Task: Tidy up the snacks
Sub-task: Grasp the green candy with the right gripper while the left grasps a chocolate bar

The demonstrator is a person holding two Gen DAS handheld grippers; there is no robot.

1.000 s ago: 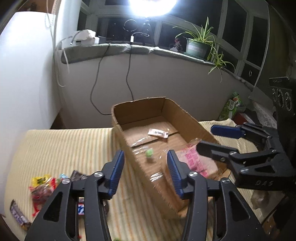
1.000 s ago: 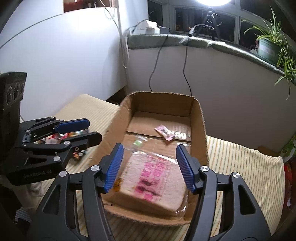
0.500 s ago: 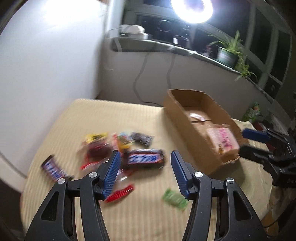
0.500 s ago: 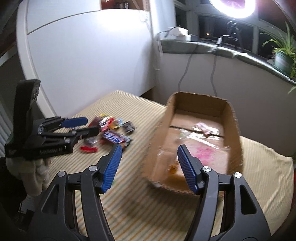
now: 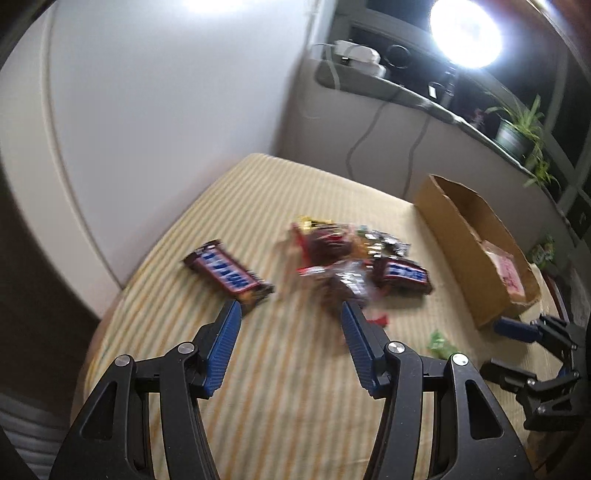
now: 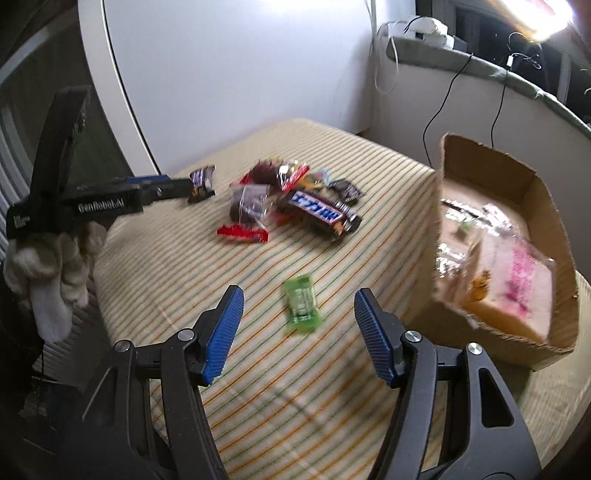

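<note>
A pile of loose snacks [image 5: 343, 251] lies on the striped table [image 5: 277, 387]. One Snickers bar [image 5: 229, 275] lies apart at the left; a second [image 6: 323, 212] lies by the pile. A small green packet [image 6: 301, 304] lies alone nearer the front. A cardboard box [image 6: 506, 254] at the right holds a pink-printed bread bag [image 6: 513, 284] and small wrappers. My left gripper [image 5: 290, 314] is open and empty, just short of the pile. My right gripper [image 6: 297, 295] is open and empty above the green packet.
A white wall panel [image 5: 147, 110] borders the table's far left. A grey window ledge [image 5: 406, 96] with cables, a bright lamp [image 5: 465, 33] and a potted plant [image 5: 517, 129] runs behind. The left gripper shows in the right wrist view [image 6: 162, 188].
Both grippers have swung left, away from the box toward the loose snacks on the table. Both stayed open and empty.
</note>
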